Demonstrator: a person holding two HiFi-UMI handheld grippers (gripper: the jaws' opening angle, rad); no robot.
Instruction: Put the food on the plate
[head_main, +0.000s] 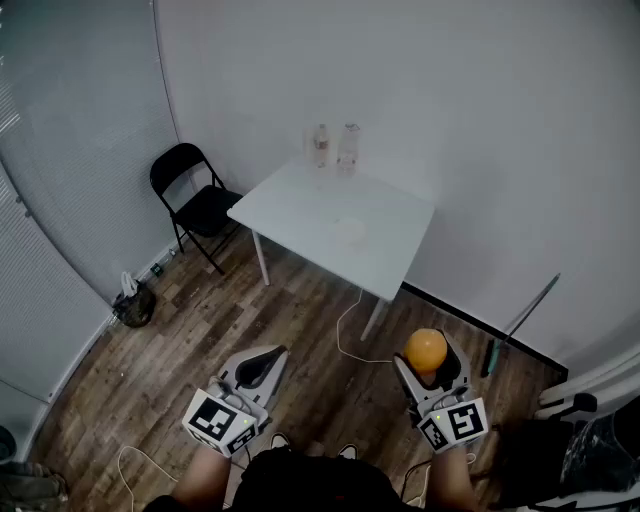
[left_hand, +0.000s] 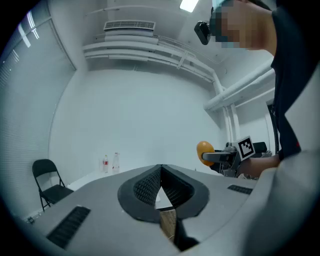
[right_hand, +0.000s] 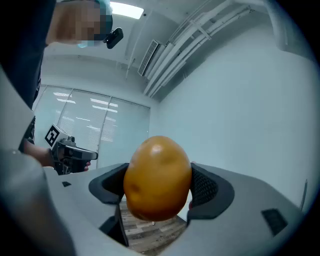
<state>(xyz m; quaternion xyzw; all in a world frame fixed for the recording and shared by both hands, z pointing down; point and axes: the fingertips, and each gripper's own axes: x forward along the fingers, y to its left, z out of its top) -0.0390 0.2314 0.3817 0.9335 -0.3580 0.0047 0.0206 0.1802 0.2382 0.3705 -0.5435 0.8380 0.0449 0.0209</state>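
Food (head_main: 426, 349) clamped in R gripper (head_main: 429, 356); L gripper (head_main: 265, 362) closed, both pointing fwd.

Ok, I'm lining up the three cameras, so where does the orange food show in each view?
Head view: the orange food is at lower right, held by the right gripper.
Left gripper view: it is small, right of centre, at the far gripper's tip.
Right gripper view: it is large, at centre, clamped between the jaws.
Shared landmark: the right gripper that holds it shows in all three.
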